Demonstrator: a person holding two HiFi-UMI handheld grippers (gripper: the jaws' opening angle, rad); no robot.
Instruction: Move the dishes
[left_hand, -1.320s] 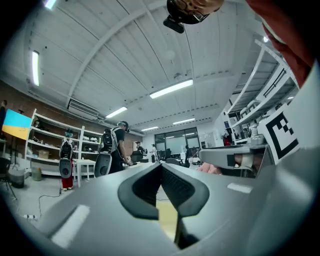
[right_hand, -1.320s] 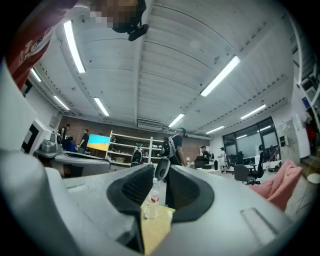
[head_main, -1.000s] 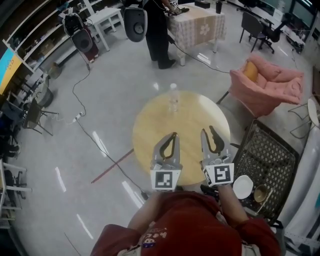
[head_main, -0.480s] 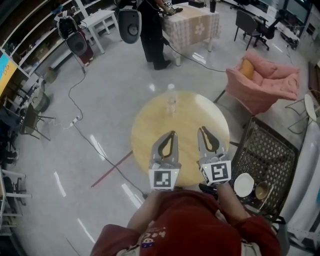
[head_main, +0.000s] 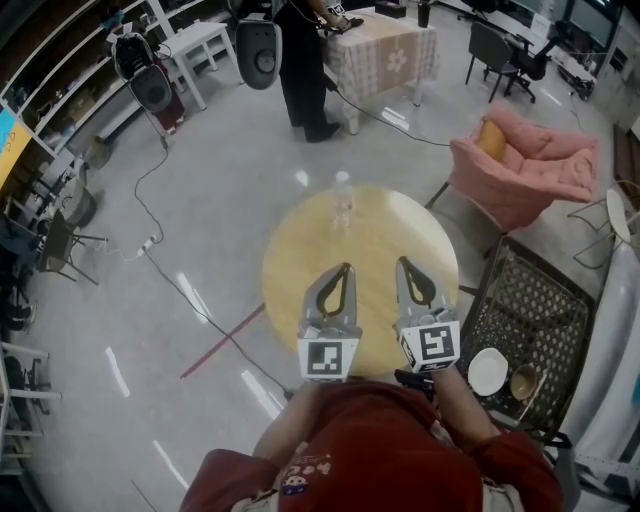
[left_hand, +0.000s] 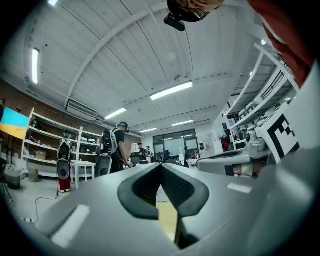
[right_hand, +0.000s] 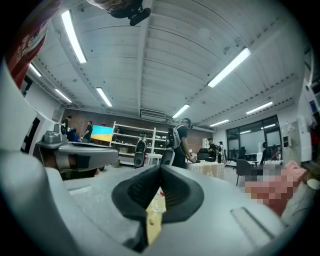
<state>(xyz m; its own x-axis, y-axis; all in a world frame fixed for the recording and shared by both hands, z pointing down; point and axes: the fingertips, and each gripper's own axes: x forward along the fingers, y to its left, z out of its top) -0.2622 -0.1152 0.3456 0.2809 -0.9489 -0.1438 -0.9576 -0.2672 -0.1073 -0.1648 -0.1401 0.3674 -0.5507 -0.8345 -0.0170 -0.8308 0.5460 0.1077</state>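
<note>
Two dishes sit on a black mesh surface at my right: a white bowl and a smaller brownish bowl. My grippers hang side by side, pointing level, over the near part of a round yellow table. The left gripper is shut with nothing in it. The right gripper has just been closing and now stands shut, with nothing between its pads. Both are well to the left of the dishes.
A clear plastic bottle stands at the table's far edge. A pink armchair is at the back right. A person in black stands by a cloth-covered table. Cables run across the grey floor at the left.
The right gripper's jaws, apart a second ago, have come together. Both grippers stay in the same place over the table.
</note>
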